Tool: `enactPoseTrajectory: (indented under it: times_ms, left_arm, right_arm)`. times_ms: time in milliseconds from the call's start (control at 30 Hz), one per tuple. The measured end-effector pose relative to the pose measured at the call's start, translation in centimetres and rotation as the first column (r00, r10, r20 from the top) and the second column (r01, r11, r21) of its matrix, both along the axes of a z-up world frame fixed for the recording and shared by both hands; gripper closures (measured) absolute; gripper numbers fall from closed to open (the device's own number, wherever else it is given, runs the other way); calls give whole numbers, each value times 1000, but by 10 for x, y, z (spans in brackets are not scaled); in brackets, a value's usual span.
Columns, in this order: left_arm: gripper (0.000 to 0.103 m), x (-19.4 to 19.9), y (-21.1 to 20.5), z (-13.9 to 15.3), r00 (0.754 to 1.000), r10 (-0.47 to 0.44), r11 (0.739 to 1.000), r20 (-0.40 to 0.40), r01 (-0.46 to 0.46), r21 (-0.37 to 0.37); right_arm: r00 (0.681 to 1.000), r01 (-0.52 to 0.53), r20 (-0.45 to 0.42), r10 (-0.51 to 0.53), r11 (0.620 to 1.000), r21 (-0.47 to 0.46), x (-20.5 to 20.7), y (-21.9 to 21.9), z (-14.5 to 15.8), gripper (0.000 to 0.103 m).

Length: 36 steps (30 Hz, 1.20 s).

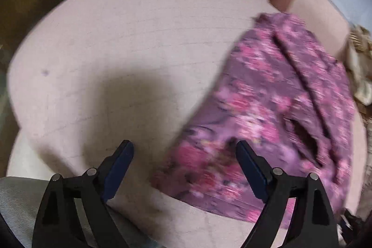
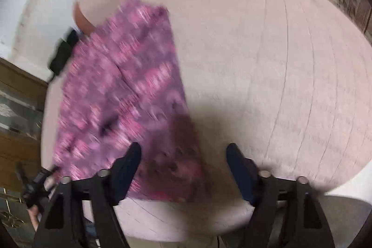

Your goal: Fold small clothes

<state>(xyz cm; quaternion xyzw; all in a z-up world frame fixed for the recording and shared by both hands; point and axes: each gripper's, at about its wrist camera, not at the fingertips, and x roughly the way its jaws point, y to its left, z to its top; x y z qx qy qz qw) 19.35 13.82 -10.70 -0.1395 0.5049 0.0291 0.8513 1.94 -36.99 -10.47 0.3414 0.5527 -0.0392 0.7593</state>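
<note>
Both tools, left tool (image 1: 184, 155) and right tool (image 2: 183, 156), spread, empty above floral garment (image 1: 267, 113). Risk: blurred approach may snag one layer only.

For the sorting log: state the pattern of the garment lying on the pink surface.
The garment is purple with a pink floral print, clearest in the left wrist view.

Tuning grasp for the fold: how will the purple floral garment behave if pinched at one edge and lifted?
Probably floppy: the purple floral garment lies flat on the pink table cover with soft creases, so it should drape and sag from one pinch point. Likely light, since it looks thin. Pushed, it would probably bunch up rather than slide whole, cloth on cloth.
</note>
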Motion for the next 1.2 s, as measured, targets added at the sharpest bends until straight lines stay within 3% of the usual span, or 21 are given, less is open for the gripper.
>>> enactPoseTrajectory:
  times_ms: [100,167,233,300,367,433,533,667,733,800,900,967,1100,1200]
  left_arm:
    - [14,-6,-5,-3,999,-32,999,-1,32,-4]
    - [15,-10,-1,-2,1000,-29,998,6,30,-46]
    - [19,-12,-1,-3,1000,-21,998,6,21,-54]
    - [36,-13,-6,-4,1000,-19,1000,-9,19,13]
    - [66,-10,-11,-2,1000,-23,996,-10,24,81]
    - [97,-12,-9,4,999,-42,998,0,42,56]
    - [98,-15,-2,10,999,-34,999,16,34,35]
    - [98,-27,11,23,999,-36,998,4,37,-47]
    - [98,-43,17,42,996,-82,994,21,83,-68]
    - [98,-55,18,54,992,-120,992,29,121,-40]
    - [98,-79,20,65,985,-173,985,12,172,20]
    - [98,-86,22,62,984,-177,984,-8,177,-4]
    - [97,-82,13,48,983,-180,983,-30,181,25]
    - [93,-69,7,42,983,-163,985,-81,166,39]
  right_arm:
    - [998,-60,-11,59,998,-31,0,17,4,50]
    - [999,-50,-26,48,996,-67,-3,22,3,63]
    - [999,-24,-25,23,999,-34,-8,15,1,64]
    - [999,-18,-34,17,1000,-20,-7,12,-4,65]
    - [998,-33,-53,29,996,-81,-2,17,-6,86]
    - [999,-39,-32,36,996,-84,-2,18,-2,97]
    - [1000,-11,10,12,998,-61,-8,12,6,97]
    - [997,34,75,-29,998,-60,-26,2,33,98]
    - [995,36,99,-25,993,-113,-36,0,53,99]
    - [994,10,106,11,981,-195,-46,3,74,99]
    - [994,-18,102,41,976,-215,-59,7,93,99]
    - [995,-23,89,43,977,-212,-66,7,98,99]
    - [999,-38,19,43,976,-215,-58,15,84,98]
    - [1000,18,11,-16,985,-174,-44,9,79,94]
